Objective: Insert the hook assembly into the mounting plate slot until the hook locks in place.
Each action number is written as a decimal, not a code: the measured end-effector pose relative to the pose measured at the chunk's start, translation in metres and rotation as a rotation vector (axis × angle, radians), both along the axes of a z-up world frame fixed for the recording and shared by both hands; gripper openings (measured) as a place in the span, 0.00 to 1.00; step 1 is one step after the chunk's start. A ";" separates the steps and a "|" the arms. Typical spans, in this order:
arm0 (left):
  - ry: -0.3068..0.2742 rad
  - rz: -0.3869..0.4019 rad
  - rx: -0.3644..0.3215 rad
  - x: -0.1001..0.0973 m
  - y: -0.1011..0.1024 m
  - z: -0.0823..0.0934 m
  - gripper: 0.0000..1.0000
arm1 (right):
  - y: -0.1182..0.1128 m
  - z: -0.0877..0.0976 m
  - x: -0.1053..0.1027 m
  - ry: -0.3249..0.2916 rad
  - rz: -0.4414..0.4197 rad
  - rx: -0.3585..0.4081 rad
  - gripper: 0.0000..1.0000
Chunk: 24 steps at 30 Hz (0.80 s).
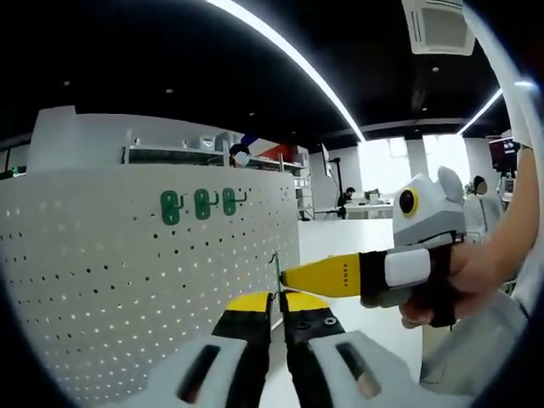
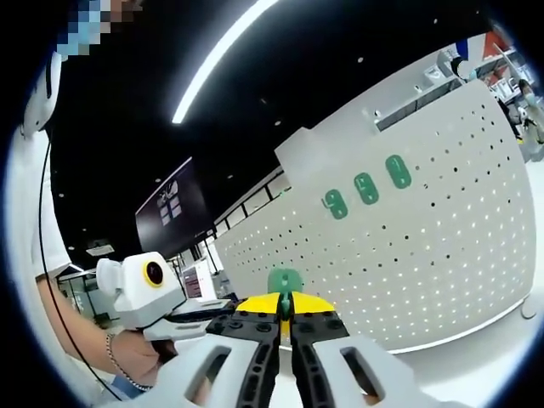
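Pegboard (image 2: 408, 246) faces me; right tool (image 2: 286, 308) clamps the green hook (image 2: 285, 281), plate upright above its tips. Left tool (image 1: 276, 299) is together.

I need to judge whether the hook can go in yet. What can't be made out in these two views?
- Right gripper view: the green hook is mostly hidden behind the right gripper; its pegs are unseen.
- Left gripper view: the item at the right gripper's tips is too small to identify.
- Both views: the target slot on the pegboard is indistinguishable; the three mounted green hooks show no locking detail.
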State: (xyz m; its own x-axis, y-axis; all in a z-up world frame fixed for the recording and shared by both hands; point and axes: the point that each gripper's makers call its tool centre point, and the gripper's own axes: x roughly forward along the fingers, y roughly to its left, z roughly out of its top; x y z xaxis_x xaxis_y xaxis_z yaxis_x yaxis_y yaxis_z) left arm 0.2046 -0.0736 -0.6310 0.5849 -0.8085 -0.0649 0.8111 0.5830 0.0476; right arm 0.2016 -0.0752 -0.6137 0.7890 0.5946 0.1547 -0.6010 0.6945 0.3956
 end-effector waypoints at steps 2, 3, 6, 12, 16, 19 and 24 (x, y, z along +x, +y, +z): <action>0.011 0.003 0.014 0.000 0.000 -0.005 0.12 | 0.000 0.000 0.000 0.003 0.000 0.002 0.00; 0.015 0.001 0.014 0.000 0.000 -0.006 0.14 | 0.000 0.000 0.000 0.001 0.001 -0.005 0.00; 0.031 -0.002 0.016 -0.001 -0.001 -0.010 0.22 | 0.002 0.000 -0.001 -0.002 0.007 -0.016 0.00; 0.043 -0.004 0.028 0.000 -0.001 -0.015 0.36 | 0.003 -0.002 -0.001 0.005 0.013 -0.020 0.00; 0.056 0.000 0.033 0.001 -0.001 -0.020 0.47 | 0.003 -0.003 -0.001 0.008 0.017 -0.022 0.00; 0.066 -0.001 0.034 0.001 -0.002 -0.022 0.59 | 0.003 -0.003 -0.001 0.009 0.019 -0.019 0.00; 0.101 -0.025 0.037 0.001 -0.006 -0.030 0.75 | 0.004 -0.004 -0.001 0.015 0.021 -0.019 0.00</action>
